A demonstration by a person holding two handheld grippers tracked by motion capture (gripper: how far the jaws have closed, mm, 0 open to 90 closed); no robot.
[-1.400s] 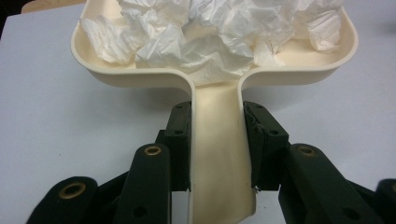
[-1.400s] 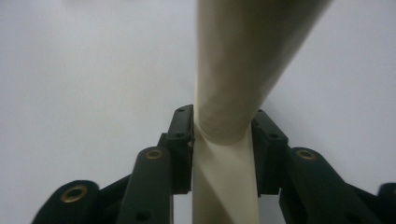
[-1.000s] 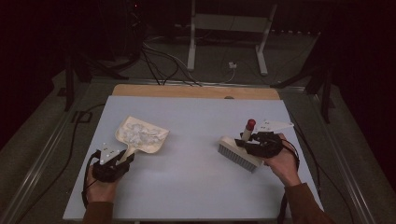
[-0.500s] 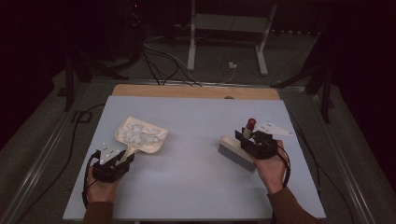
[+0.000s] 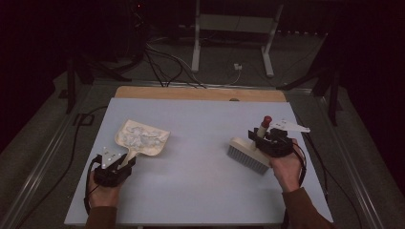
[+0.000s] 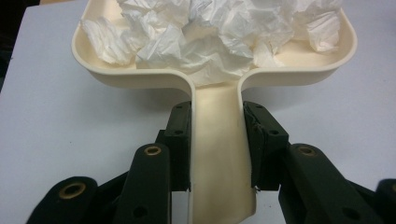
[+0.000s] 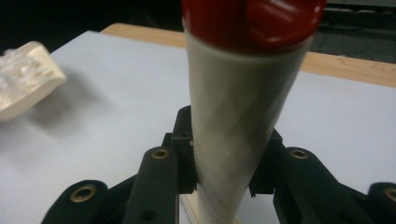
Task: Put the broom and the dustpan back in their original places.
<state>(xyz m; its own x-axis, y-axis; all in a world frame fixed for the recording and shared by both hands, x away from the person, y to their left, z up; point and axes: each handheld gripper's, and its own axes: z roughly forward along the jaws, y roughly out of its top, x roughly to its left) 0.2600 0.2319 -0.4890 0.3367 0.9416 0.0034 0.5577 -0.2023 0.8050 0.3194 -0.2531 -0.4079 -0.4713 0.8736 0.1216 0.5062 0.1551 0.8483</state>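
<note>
L gripper [image 6: 217, 140] is clamped on the dustpan [image 6: 219, 74] handle, which runs straight up between its pads [image 6: 180, 140], pan w/ crumpled paper [image 6: 210, 32] resting on the table [image 5: 200, 181] at front left. R gripper [image 7: 224, 163], jaws just closing, grips the brush [image 7: 238, 116] handle between both pads, brush at table's right. High view shows the bristle head [image 5: 247, 156] tilted toward centre; R gripper view instead gives the red cap [image 7: 252, 21] close up.

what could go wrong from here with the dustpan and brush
The dustpan is piled with loose crumpled paper, so tilting it could spill some onto the table. The right gripper, whose jaws have just closed, clamps only the brush handle; the brush may twist.
</note>
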